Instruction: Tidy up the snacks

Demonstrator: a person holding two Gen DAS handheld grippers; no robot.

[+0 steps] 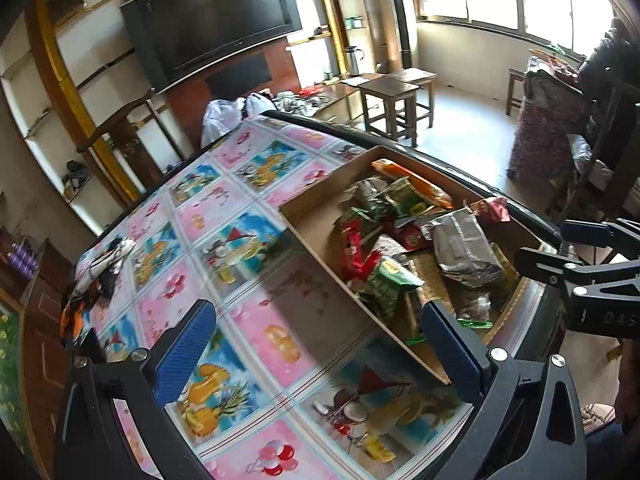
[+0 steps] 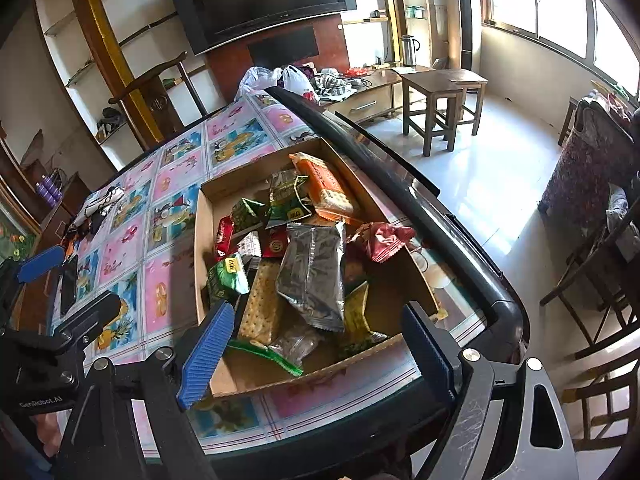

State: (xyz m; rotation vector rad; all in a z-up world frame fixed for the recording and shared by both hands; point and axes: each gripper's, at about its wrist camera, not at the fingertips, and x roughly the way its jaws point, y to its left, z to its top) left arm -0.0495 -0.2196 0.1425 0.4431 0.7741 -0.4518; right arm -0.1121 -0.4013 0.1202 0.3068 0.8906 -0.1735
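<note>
A shallow cardboard box point(image 2: 202, 240) sits on the table near its right edge, full of loose snack packs. Among them are a silver foil bag point(image 2: 312, 276), an orange cracker pack point(image 2: 324, 188), green packets point(image 2: 228, 276) and a crumpled red wrapper point(image 2: 384, 240). My right gripper point(image 2: 318, 348) hovers above the box's near end, open, with nothing between its blue pads point(image 2: 208, 352). My left gripper point(image 1: 316, 348) is open over the tablecloth, just left of the box point(image 1: 320, 232), also holding nothing. The silver bag point(image 1: 464, 248) lies near the right gripper point(image 1: 544, 242).
The table point(image 1: 224, 216) has a fruit-print cover and a dark raised rim point(image 2: 440, 216). A bundle of cloth point(image 1: 104, 264) lies at its far left. Wooden stools point(image 2: 436, 100) stand on the floor beyond, and chairs point(image 2: 600, 272) to the right.
</note>
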